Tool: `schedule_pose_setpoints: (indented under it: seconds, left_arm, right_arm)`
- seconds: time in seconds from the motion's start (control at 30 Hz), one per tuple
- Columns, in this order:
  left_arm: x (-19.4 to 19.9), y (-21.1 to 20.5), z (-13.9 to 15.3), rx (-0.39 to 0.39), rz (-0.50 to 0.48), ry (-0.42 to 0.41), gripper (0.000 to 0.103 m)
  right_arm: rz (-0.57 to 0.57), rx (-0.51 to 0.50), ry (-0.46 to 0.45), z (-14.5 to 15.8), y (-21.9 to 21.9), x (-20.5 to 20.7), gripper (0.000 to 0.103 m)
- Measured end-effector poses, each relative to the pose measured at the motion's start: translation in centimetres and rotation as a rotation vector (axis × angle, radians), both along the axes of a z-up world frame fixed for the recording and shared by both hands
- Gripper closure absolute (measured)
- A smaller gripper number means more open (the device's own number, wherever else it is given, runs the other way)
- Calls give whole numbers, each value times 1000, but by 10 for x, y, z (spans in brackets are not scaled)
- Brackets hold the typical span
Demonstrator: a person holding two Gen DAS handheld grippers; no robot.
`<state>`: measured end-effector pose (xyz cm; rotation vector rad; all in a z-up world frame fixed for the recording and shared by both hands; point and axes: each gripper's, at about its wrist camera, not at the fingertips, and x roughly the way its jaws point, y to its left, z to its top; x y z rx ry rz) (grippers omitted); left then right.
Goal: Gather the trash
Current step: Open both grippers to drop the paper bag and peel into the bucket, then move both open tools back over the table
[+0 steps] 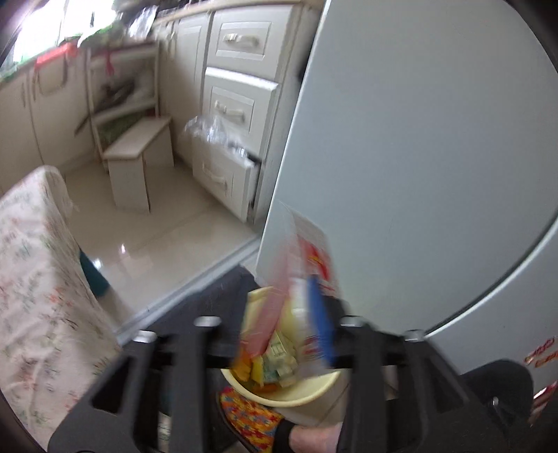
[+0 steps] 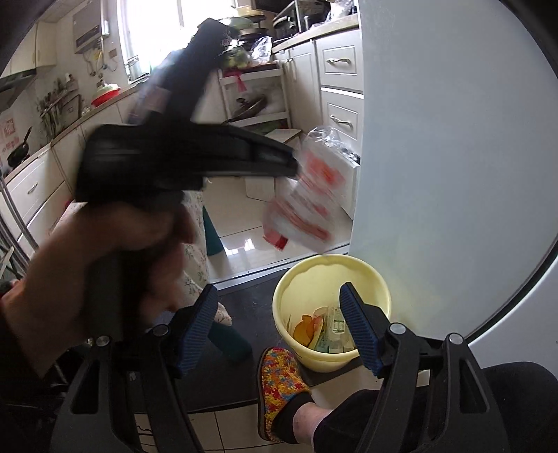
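Wrapper above the bucket, left hand nearest

The wrapper (image 2: 307,195) hangs just above the yellow bucket (image 2: 376,278), by the left gripper (image 2: 293,167), jaws unreadable; right gripper (image 2: 284,325), jaws apart, empty, sits lower.

Kitchen with cream cabinets (image 2: 340,66) and glossy pale tile floor (image 1: 167,237). A bright window (image 2: 153,31) lights the counter (image 2: 314,29). A grey door (image 1: 418,139) stands at right.

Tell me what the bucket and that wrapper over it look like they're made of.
Bucket: pale yellow plastic by the look of it, with a smooth, slightly glossy moulded rim. Wrapper: thin plastic film, probably; see-through with red and white print. It is motion-blurred at the left gripper's tip, so its finish is uncertain.
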<state>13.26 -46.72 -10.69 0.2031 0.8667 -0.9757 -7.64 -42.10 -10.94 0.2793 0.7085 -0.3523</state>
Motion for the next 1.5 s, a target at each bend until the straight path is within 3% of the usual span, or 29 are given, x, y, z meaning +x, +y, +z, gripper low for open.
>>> schedule_pose_setpoints:
  seconds: [0.1, 0.2, 0.47, 0.7, 1.03, 1.5]
  left_arm:
    - [0, 3, 2, -7, 17, -5, 46]
    - [-3, 16, 10, -4, 55, -63, 39]
    - [2, 99, 32, -29, 194, -120, 27]
    - [-3, 183, 48, 18, 293, -229, 26]
    - [0, 298, 43, 62, 516, -230, 23]
    - [-14, 356, 38, 87, 634, -322, 15]
  right_arm:
    - [-1, 2, -3, 0, 0, 0, 34]
    - [4, 3, -6, 0, 1, 1, 33]
    - [80, -38, 31, -3, 24, 12, 30]
    - [213, -95, 39, -2, 61, 25, 27]
    - [266, -108, -9, 5, 84, 35, 25]
    - [388, -203, -77, 15, 149, 54, 17]
